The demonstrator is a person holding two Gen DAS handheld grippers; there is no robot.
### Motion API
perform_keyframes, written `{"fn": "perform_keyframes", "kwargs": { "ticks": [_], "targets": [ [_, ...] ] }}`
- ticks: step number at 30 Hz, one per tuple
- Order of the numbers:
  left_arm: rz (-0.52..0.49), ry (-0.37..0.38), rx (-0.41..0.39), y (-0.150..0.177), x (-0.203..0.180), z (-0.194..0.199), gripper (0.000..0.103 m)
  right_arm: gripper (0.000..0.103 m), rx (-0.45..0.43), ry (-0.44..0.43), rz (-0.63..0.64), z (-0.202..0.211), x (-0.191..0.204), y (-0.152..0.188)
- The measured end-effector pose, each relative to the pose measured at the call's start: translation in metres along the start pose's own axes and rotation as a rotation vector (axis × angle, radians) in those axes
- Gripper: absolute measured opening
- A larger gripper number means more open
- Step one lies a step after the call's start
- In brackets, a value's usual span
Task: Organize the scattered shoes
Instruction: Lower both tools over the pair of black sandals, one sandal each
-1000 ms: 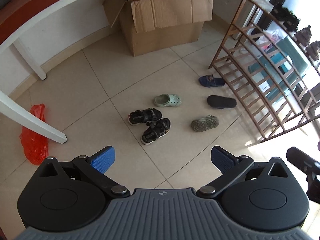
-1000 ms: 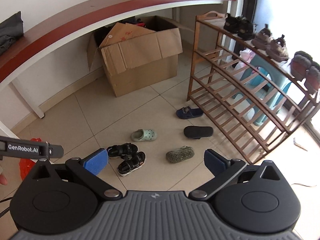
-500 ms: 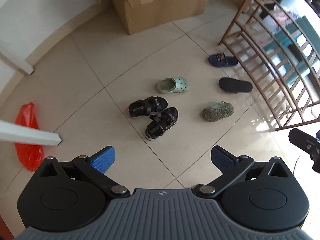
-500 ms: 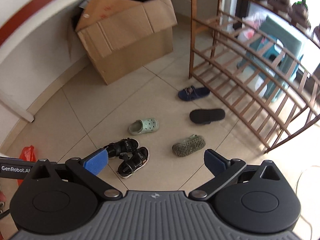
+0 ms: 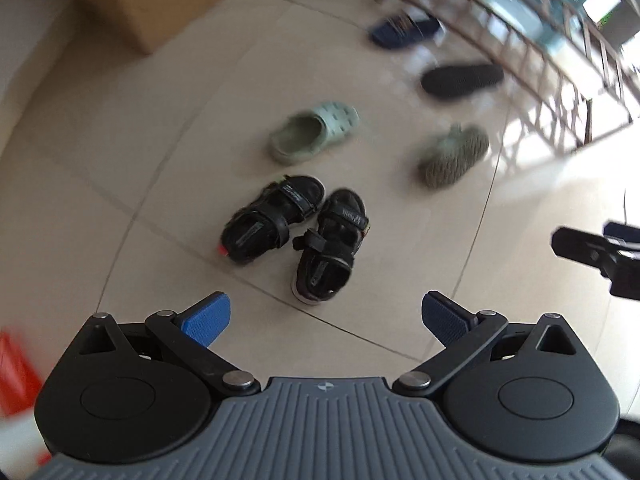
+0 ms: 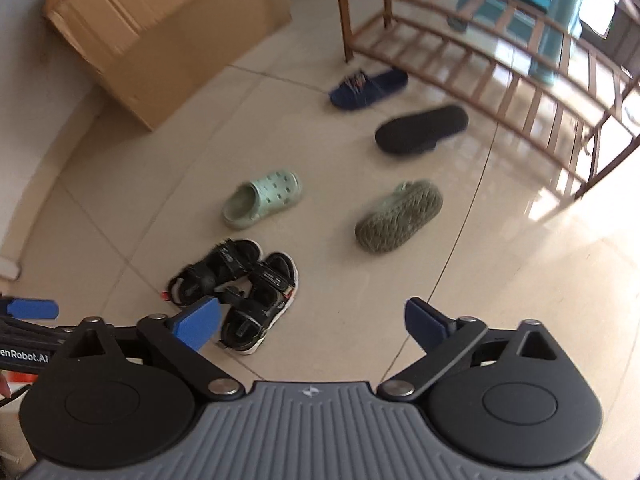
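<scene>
Both tongs are spread wide and hold nothing. In the left wrist view, the left gripper (image 5: 326,316) hangs above the tiled floor (image 5: 120,184) with its blue pads (image 5: 208,316) well apart, aimed at the pair of black sandals (image 5: 296,232). The two sandals lie side by side and touching, just ahead of the pads. Beyond them sits a pale green clog (image 5: 314,132), upright, and to its right a second green clog (image 5: 454,156) lies turned over with its sole up. Farther off are a black slipper (image 5: 462,80), sole up, and a navy slide (image 5: 404,30) near the foot of the wooden shoe rack (image 5: 532,56). This view is smeared, so small details are lost. A cardboard box (image 5: 120,0) stands at the upper left, and the tip of the other tool pokes in at the right edge.

In the right wrist view, the right gripper (image 6: 312,322) is likewise released and empty, and it looks down on the same spread. The black sandals (image 6: 240,292) lie just beside its left pad, the upright green clog (image 6: 264,198) beyond them, and the overturned clog (image 6: 400,216) to the right. The black slipper (image 6: 422,130) and the navy slide (image 6: 368,88) are close to the rack (image 6: 500,64). The box (image 6: 168,32) is at the upper left.

To my eye the tidying has barely begun. All six shoes are on the floor, none is gripped, and the rack's lower slats in view carry nothing. The sandals look like the likely first pick.
</scene>
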State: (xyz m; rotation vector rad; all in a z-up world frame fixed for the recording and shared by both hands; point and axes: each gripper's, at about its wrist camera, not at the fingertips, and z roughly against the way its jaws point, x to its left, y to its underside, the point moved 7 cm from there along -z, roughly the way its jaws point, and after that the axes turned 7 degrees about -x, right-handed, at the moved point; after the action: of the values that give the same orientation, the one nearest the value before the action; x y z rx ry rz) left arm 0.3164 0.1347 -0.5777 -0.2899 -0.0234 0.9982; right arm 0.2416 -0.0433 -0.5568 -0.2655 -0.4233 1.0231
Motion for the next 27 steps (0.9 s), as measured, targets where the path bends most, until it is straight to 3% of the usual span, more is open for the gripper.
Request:
{"fn": "perform_keyframes", "kwargs": {
  "ticks": [4, 12, 18, 25, 27],
  "targets": [
    [-0.157, 0.039, 0.041, 0.011, 0.018, -0.079, 0.101, 0.090, 0.038, 0.001, -0.054, -0.081, 0.011, 0.047],
    [-0.275, 0.098, 0.041, 0.025, 0.050, -0.166, 0.098, 0.088, 0.056, -0.009, -0.093, -0.175, 0.041, 0.102],
    [-0.328, 0.104, 0.038, 0.027, 0.064, -0.204, 0.093, 0.088, 0.065, -0.023, -0.122, -0.216, 0.053, 0.112],
    [-0.379, 0.106, 0.050, 0.025, 0.064, -0.231, 0.068, 0.088, 0.050, -0.037, -0.144, -0.232, 0.051, 0.119],
    [-0.392, 0.101, 0.059, 0.025, 0.063, -0.237, 0.066, 0.088, 0.048, -0.035, -0.135, -0.234, 0.052, 0.120]
  ]
}}
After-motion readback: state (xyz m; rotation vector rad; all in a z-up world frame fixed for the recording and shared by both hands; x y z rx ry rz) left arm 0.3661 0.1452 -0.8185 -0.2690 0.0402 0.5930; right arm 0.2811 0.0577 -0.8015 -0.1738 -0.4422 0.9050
